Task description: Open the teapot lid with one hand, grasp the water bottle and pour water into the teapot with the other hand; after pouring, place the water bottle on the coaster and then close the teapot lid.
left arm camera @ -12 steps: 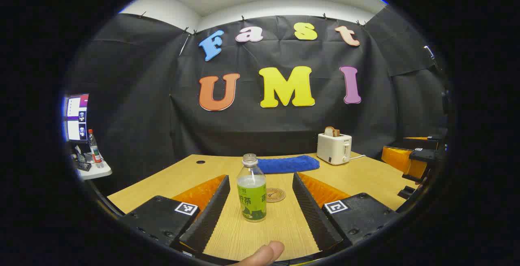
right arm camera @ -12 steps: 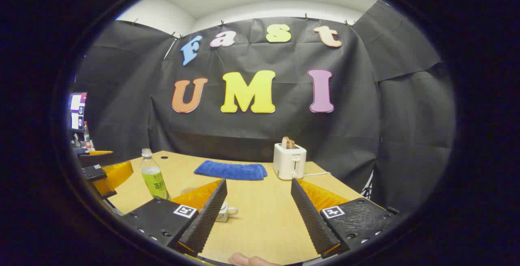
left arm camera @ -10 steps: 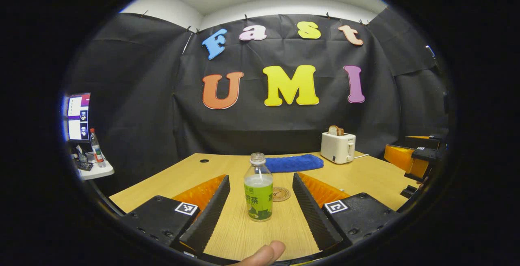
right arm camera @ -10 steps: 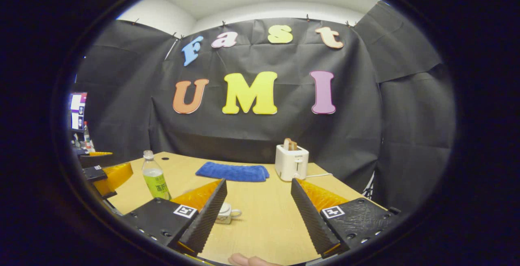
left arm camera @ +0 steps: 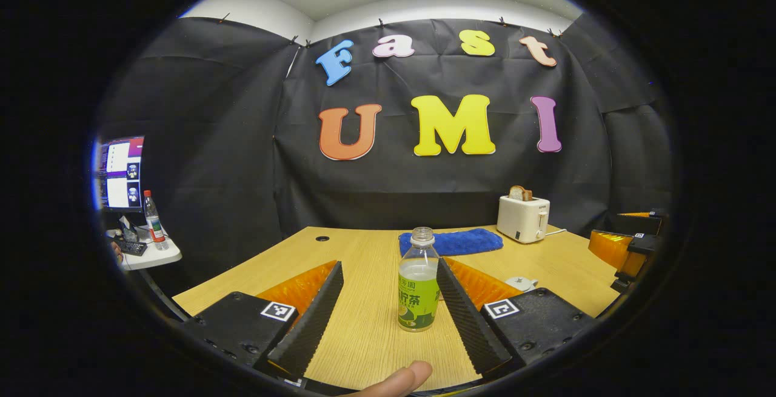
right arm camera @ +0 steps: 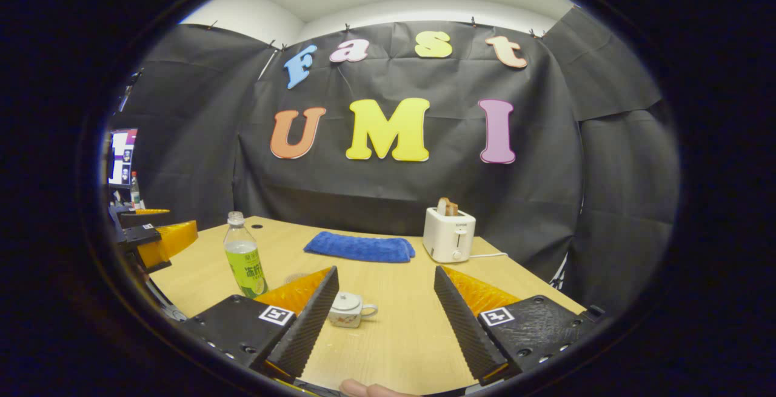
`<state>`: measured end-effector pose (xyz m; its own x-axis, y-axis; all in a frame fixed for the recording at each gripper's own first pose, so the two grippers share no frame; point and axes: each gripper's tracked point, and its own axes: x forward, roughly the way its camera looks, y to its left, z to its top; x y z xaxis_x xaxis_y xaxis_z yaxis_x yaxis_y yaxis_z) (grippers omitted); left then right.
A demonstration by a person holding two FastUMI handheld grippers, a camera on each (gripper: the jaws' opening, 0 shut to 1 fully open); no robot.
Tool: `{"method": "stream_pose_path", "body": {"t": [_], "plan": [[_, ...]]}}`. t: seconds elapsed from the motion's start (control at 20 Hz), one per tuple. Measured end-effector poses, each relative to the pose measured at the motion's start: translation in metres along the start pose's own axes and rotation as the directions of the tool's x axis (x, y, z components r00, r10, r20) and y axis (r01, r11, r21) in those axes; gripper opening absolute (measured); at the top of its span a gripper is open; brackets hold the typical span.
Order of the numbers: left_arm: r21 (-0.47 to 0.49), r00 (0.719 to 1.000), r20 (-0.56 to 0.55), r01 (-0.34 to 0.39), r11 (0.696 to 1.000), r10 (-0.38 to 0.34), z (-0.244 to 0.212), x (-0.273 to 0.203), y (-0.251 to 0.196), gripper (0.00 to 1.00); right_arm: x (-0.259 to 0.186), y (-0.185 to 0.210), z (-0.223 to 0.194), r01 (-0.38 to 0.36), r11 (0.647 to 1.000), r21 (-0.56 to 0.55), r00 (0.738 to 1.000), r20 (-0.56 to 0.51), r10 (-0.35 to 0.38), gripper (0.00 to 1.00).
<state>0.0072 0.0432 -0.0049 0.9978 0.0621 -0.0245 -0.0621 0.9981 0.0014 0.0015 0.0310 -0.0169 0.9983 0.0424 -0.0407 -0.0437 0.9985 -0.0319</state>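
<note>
1. The left gripper (left arm camera: pixel 388 300) is spread wide and grasps nothing; the water bottle (left arm camera: pixel 418 282) stands upright on the surface (left arm camera: pixel 364 336) ahead of it, between its fingers but hard against the right one, with a clear gap to the left finger. Whether it touches the right finger I cannot tell.
2. The right gripper (right arm camera: pixel 385 306) is likewise released and empty. The teapot (right arm camera: pixel 350 311) sits on the surface just ahead of it, close beside its left finger, lid in place and handle turned toward the middle of the gap.
3. The bottle has no cap and looks roughly half full.
4. From the right gripper, a round disc that is probably the coaster (right arm camera: pixel 297 277) peeks out beyond the left finger, between bottle and teapot.
5. Farther ahead lie a blue cloth (right arm camera: pixel 361 247) and a toaster (right arm camera: pixel 449 236), well apart from the work.
6. Progress, as I judge it: nothing is done yet. The lid is on, the bottle ungrasped.
7. Left to do: lift the lid, grip the bottle, pour, set the bottle on the coaster, close the lid.
</note>
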Motion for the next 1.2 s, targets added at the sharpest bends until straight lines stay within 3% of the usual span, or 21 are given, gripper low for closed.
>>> {"method": "stream_pose_path", "body": {"t": [0.45,0.75,1.2], "plan": [[0.021,0.998,-0.035,0.057,0.998,-0.056,-0.012,0.001,-0.011,0.97,0.009,-0.001,-0.004,0.005,1.0,-0.003,1.0,-0.012,-0.005,0.96],[0.007,0.999,-0.025,0.048,0.999,-0.048,-0.01,0.002,-0.011,0.97,0.025,0.003,-0.005,-0.001,0.999,0.033,1.0,-0.016,0.001,0.96],[-0.018,0.998,-0.04,0.042,0.999,-0.042,-0.015,0.005,-0.008,0.97,0.063,0.032,-0.04,-0.033,0.999,0.037,0.996,-0.076,0.036,0.95]]}}
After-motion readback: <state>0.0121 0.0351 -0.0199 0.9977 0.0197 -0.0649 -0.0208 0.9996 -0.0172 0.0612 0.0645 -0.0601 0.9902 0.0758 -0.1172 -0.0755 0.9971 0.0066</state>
